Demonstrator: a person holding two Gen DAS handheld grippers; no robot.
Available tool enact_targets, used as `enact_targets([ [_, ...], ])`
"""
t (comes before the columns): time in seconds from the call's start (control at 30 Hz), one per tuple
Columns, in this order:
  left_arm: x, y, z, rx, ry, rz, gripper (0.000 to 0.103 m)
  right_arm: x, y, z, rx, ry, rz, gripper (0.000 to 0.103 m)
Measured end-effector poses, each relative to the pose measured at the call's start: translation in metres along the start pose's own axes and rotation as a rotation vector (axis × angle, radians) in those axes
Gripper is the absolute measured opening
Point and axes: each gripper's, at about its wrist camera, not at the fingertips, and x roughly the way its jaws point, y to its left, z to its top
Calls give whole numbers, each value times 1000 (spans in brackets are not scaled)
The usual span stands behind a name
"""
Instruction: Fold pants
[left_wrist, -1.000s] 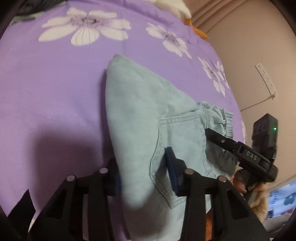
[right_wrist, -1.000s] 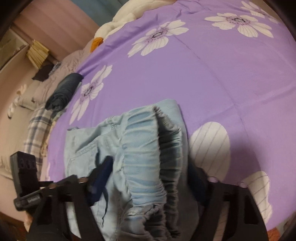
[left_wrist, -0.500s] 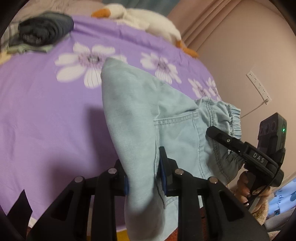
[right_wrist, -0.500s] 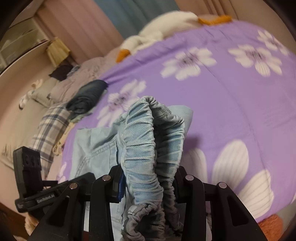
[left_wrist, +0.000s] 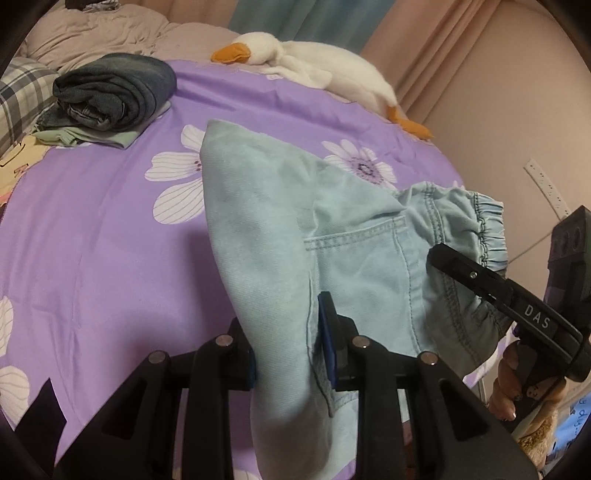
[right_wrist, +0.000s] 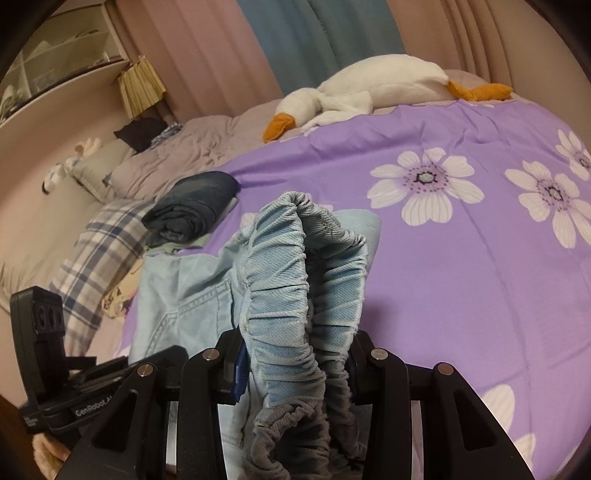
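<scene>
Light blue denim pants hang lifted over the purple flowered bedspread. My left gripper is shut on a folded edge of the pants beside the back pocket. In the right wrist view my right gripper is shut on the bunched elastic waistband. A black finger of the right gripper shows at the right of the left wrist view, against the waistband, with a person's hand below it. The lower part of the pants is hidden under the grippers.
Folded dark jeans lie on a green garment at the far left of the bed. A white plush goose lies along the far edge. A plaid pillow is at the left, a wall with a power strip at the right.
Both grippers closed on the pants and rose, lifting the cloth off the bedspread. Both views tilted up, so the far side of the bed came into sight.
</scene>
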Motion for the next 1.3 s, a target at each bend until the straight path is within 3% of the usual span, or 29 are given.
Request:
enact_targets([
  [0.3,46,19,-6,-43,80,19,27,40,-17,-13,12,60,-48,41],
  [0.43,62,18,-11,-24,106,74,29,55,-25,-21,37,112,-76,41],
  [0.63,66,15,-14,2,104,144,43,67,-35,-27,59,173,-126,46],
  [0.7,60,14,-15,6,99,171,54,66,-36,-28,68,179,-144,51],
  [0.77,52,13,-16,12,85,198,71,64,-37,-28,75,183,-165,56],
  [0.8,44,12,-16,15,66,209,72,61,-37,-28,74,181,-174,56],
  [1.03,-18,-4,-21,19,-98,174,102,10,-20,-23,44,33,-205,81],
  [1.17,-43,-14,-28,35,-140,168,102,-21,-4,-24,12,-55,-197,85],
  [1.3,-54,-17,-38,33,-127,158,102,-36,8,-33,4,-88,-183,87],
])
